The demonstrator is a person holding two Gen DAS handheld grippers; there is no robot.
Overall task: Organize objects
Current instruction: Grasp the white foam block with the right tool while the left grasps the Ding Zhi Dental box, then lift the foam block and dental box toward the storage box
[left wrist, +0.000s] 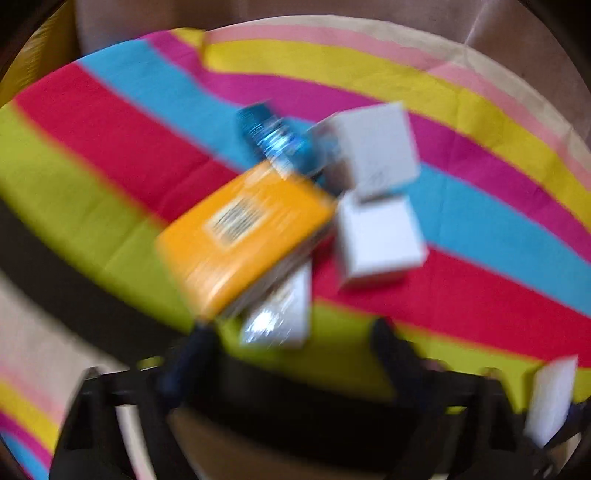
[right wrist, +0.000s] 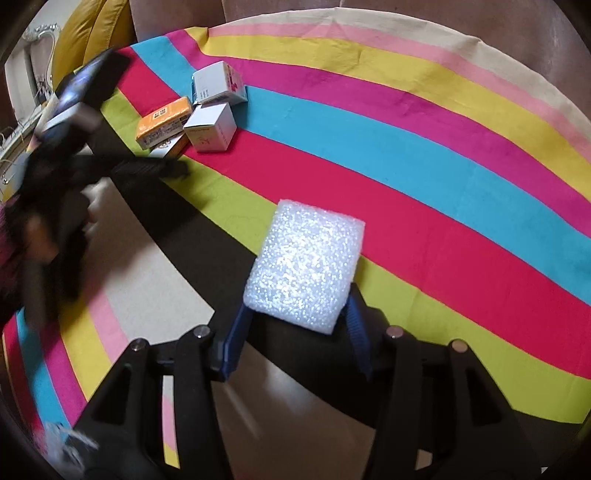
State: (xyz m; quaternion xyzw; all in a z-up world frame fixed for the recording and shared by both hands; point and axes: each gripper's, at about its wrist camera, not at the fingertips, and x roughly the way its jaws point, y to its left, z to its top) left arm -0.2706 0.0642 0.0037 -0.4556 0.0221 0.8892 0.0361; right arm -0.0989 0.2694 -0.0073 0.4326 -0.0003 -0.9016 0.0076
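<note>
My right gripper (right wrist: pixel 299 314) is shut on a white foam block (right wrist: pixel 304 264) and holds it above the near edge of the striped cloth (right wrist: pixel 424 177). The block also shows in the left wrist view (left wrist: pixel 550 400) at the lower right. My left gripper (left wrist: pixel 291 343) is open and empty, just short of a pile: an orange box (left wrist: pixel 240 232), two white boxes (left wrist: pixel 373 151) (left wrist: pixel 378 240), a blue object (left wrist: pixel 277 136) and a small white pack (left wrist: pixel 280 314) under the orange box. The left wrist view is blurred. The pile shows far left in the right wrist view (right wrist: pixel 201 110).
The striped cloth covers a round table with a dark rim (right wrist: pixel 207 236). A yellow cushion (right wrist: pixel 92 33) and brown seating lie behind. The left gripper's body (right wrist: pixel 74 147) shows blurred at the left of the right wrist view.
</note>
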